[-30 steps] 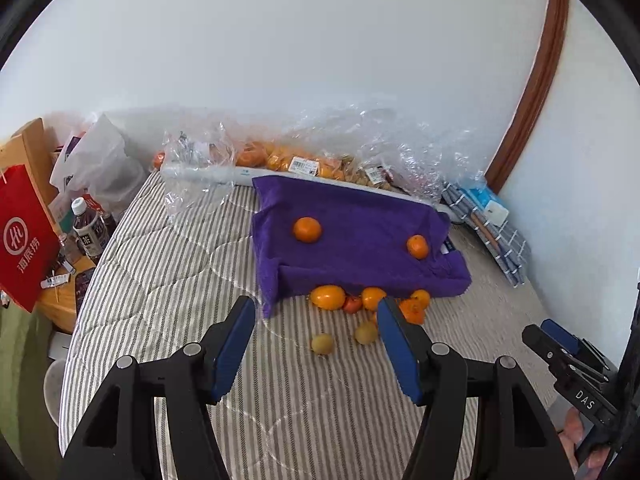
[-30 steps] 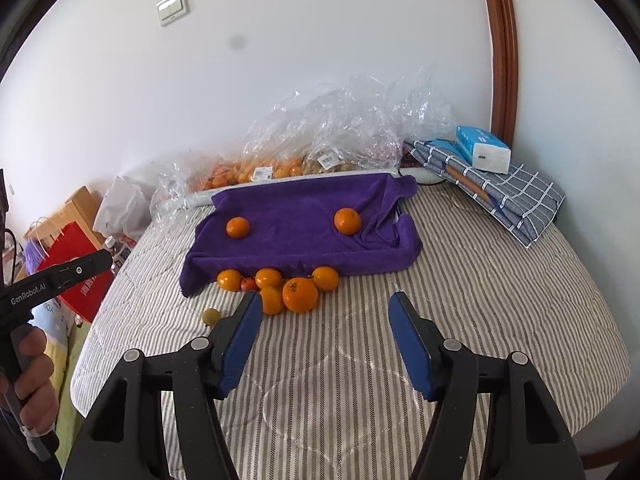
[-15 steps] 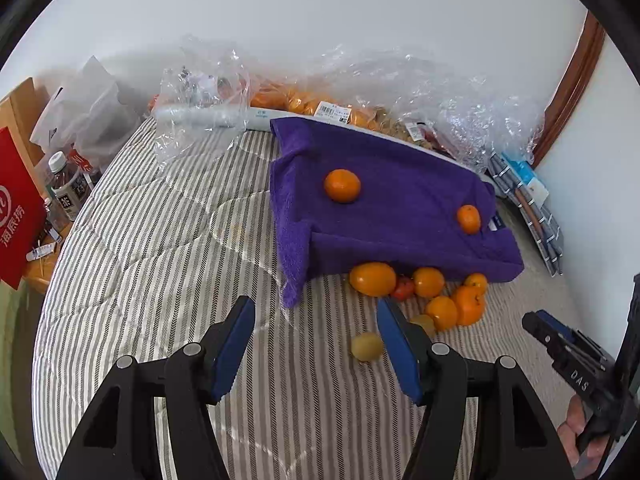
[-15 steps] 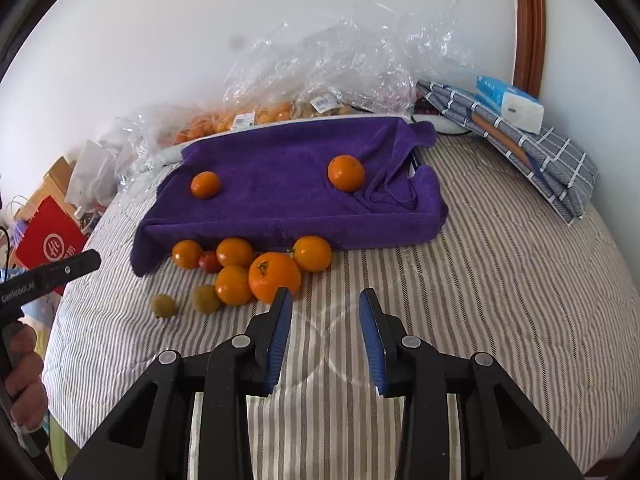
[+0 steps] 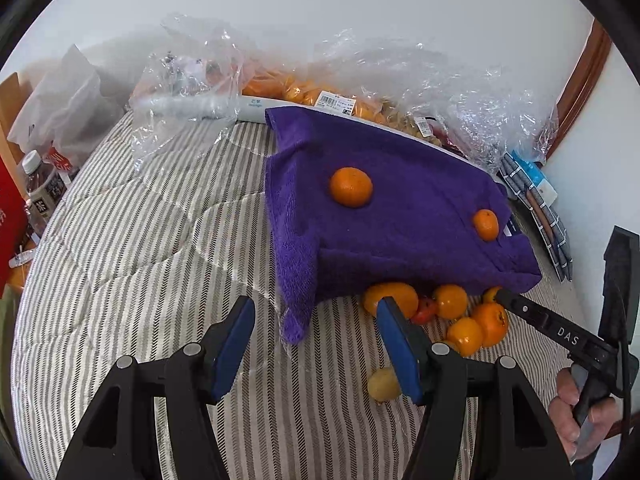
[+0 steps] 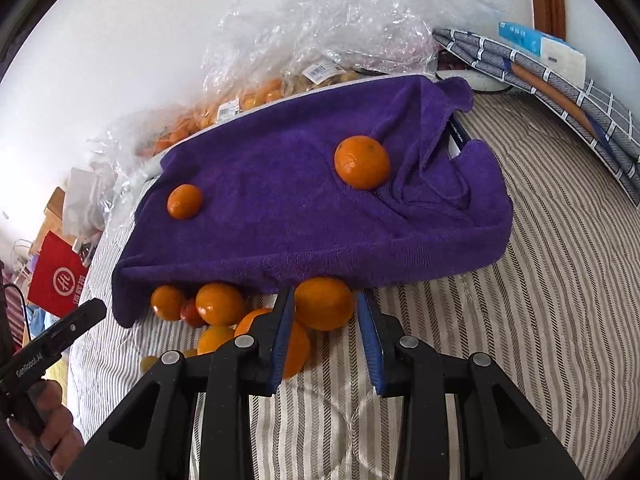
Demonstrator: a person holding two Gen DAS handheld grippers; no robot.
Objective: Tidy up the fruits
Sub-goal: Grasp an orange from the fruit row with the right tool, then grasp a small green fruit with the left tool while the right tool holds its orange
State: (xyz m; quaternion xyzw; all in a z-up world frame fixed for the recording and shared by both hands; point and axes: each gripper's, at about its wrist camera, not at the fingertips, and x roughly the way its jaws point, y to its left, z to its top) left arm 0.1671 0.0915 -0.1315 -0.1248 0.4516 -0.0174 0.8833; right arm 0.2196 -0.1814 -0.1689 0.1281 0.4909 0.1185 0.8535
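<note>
A purple towel [image 5: 400,208] [image 6: 320,200] lies on the striped bed with two oranges on it [image 5: 351,186] [image 5: 485,224]. Several oranges and a small red fruit cluster at its front edge [image 5: 452,312] [image 6: 220,304]. A yellowish small fruit [image 5: 384,384] lies apart in front. My right gripper [image 6: 324,308] is open, its jaws on either side of one orange [image 6: 324,304] at the towel's edge; whether they touch it I cannot tell. My left gripper [image 5: 316,312] is open and empty above the bed, by the towel's hanging corner.
Clear plastic bags [image 5: 360,80] [image 6: 320,40] with more fruit lie behind the towel by the wall. A folded checked cloth with a blue box [image 6: 540,52] sits at the right. A bottle [image 5: 40,196] and a red bag [image 6: 56,280] stand off the bed's left.
Both grippers moved forward and down toward the fruit. The right gripper's jaws narrowed and now stand on either side of an orange at the towel's edge.
</note>
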